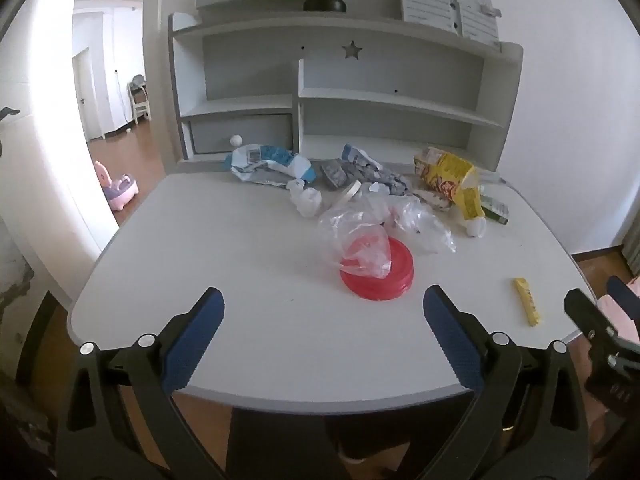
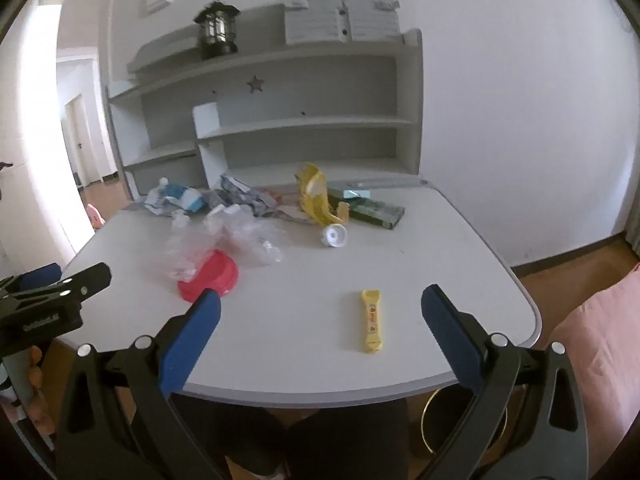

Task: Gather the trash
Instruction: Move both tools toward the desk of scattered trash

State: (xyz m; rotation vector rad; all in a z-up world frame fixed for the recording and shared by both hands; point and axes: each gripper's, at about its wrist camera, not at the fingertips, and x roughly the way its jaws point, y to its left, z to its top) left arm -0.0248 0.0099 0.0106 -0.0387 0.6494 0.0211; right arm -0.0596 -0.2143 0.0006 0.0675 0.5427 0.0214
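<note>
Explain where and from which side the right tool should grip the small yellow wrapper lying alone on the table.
Grip the yellow wrapper across its narrow middle, coming from above. It lies flat, long and thin, between the open right tool fingers, with bare table either side.

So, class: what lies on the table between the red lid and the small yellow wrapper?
Nothing: bare table separates the red lid from the yellow wrapper, clearest in the right wrist view.

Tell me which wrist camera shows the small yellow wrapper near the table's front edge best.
The right wrist view: the small yellow wrapper lies nearly centred between the open fingers of the right hand-held gripper, its red print visible. In the left wrist view the wrapper sits far off to the right, small and stretched by the fisheye.
</note>
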